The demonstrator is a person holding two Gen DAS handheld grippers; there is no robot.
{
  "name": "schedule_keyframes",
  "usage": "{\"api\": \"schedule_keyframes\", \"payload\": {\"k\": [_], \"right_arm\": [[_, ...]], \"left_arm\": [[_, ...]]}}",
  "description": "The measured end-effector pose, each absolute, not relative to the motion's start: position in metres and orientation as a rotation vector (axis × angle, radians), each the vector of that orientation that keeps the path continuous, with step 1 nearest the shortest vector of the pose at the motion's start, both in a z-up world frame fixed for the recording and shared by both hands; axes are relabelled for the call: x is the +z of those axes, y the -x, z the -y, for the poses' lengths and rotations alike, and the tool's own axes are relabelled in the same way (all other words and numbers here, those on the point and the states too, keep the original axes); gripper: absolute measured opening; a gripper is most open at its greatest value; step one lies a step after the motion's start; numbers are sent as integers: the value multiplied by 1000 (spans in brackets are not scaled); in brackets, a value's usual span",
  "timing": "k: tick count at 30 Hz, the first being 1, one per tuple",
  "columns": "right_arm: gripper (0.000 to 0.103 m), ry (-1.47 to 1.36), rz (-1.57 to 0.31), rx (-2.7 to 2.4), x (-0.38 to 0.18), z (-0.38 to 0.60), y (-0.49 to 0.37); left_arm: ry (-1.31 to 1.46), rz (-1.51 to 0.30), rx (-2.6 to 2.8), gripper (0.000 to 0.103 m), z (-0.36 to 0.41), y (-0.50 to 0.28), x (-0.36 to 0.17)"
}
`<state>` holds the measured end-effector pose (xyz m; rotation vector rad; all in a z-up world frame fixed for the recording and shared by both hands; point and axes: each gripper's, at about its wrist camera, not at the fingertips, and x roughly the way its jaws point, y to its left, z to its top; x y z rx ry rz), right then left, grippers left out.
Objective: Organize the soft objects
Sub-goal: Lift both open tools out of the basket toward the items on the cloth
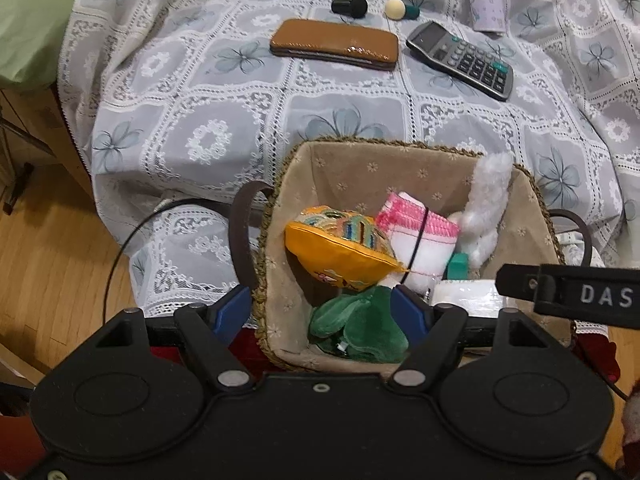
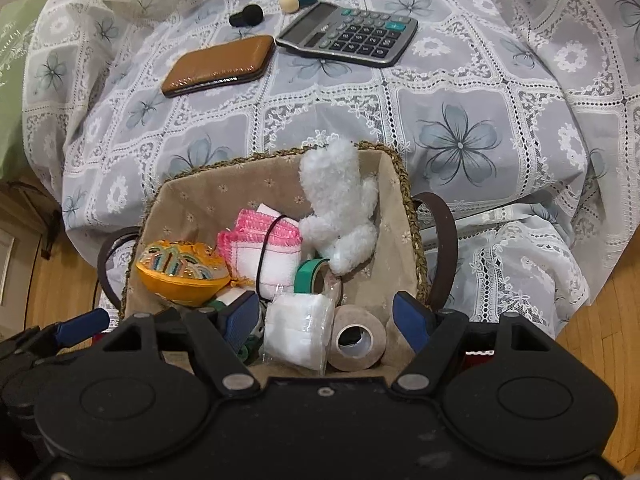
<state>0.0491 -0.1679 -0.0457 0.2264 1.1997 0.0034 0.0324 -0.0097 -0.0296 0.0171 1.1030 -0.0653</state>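
Woven straw edges the basket (image 2: 404,184), which sits at the near edge of the lace tablecloth (image 2: 460,92) and already holds the soft things: a white plush toy (image 2: 340,204), a pink-trimmed cloth (image 2: 276,240), an orange pouch (image 2: 180,276) and a green plush (image 1: 356,320). Both tools hover over it, the left gripper (image 1: 320,312) and right gripper (image 2: 326,316) each with jaws parted and holding nothing. The left straddles the basket's wall, so closing could pinch the lining or tip the basket off the edge. The two tools nearly touch and could knock together.
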Motion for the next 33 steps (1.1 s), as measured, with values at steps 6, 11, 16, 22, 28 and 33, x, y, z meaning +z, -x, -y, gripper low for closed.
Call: {"api": "schedule_keyframes", "payload": {"k": [6, 11, 16, 22, 28, 33], "right_arm": [[73, -231, -1223, -6, -47, 173, -67], [74, -236, -1226, -9, -43, 178, -89], [74, -231, -1224, -3, -42, 180, -116], [75, -218, -1215, 11, -40, 179, -147], [75, -199, -1195, 25, -37, 178, -171], [75, -190, -1172, 27, -34, 182, -189]], "left_arm": [[-26, -1132, -86, 73, 8, -45, -25], [-38, -1140, -94, 73, 5, -63, -18], [-56, -1147, -118, 73, 6, -91, -14], [-13, -1185, -127, 74, 7, -129, -16], [-21, -1165, -137, 74, 11, -155, -9], [-22, -1152, -140, 74, 13, -176, -6]]}}
